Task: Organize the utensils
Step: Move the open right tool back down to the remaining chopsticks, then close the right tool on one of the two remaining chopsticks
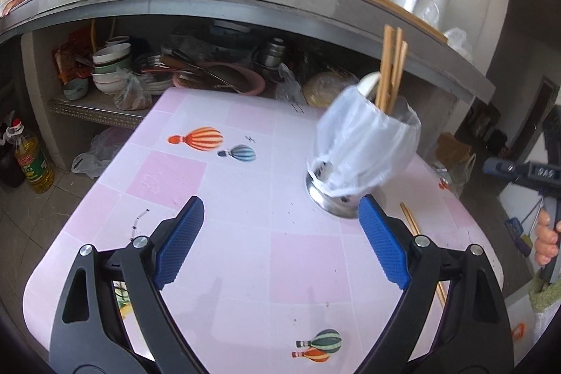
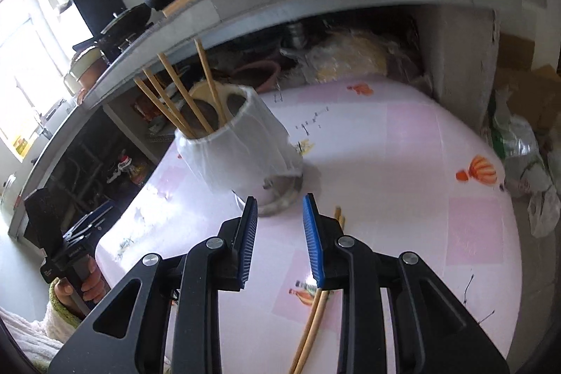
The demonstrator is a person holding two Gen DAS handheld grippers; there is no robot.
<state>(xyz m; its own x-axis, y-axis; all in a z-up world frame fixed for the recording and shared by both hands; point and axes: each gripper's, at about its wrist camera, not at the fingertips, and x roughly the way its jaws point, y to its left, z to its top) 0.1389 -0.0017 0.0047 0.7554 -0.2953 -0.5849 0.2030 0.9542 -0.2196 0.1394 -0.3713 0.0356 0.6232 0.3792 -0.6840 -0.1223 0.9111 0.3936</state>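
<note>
While hovering over the table point(image 1: 245, 269), left gripper point(image 1: 280, 233) standing wide, gripping nothing, holder point(image 1: 364, 149) just beyond its right pad. Right gripper point(image 2: 280, 226) standing narrow, nothing between the pads, pointing down at the loose chopsticks point(image 2: 312, 328).

Lying flat on the table, those chopsticks, a pair side by side, running under the right finger toward the holder's base, far ends just beside it. Standing upright in the holder already: four more sticks point(image 2: 182, 100), leaning on its rim, with a pale spoon-like thing, hard to make out.

Judging the handling: thin, stiff, light, probably bamboo, so little force needed; smooth and round, so likely rolling or slipping apart if pinched off-centre. Taking hold near mid-length, across both sticks at once, seeming best for balance. Holder wrapped in thin plastic film, looking light and top-heavy, so possibly tipping if knocked; steadying with the left looking wise.
</note>
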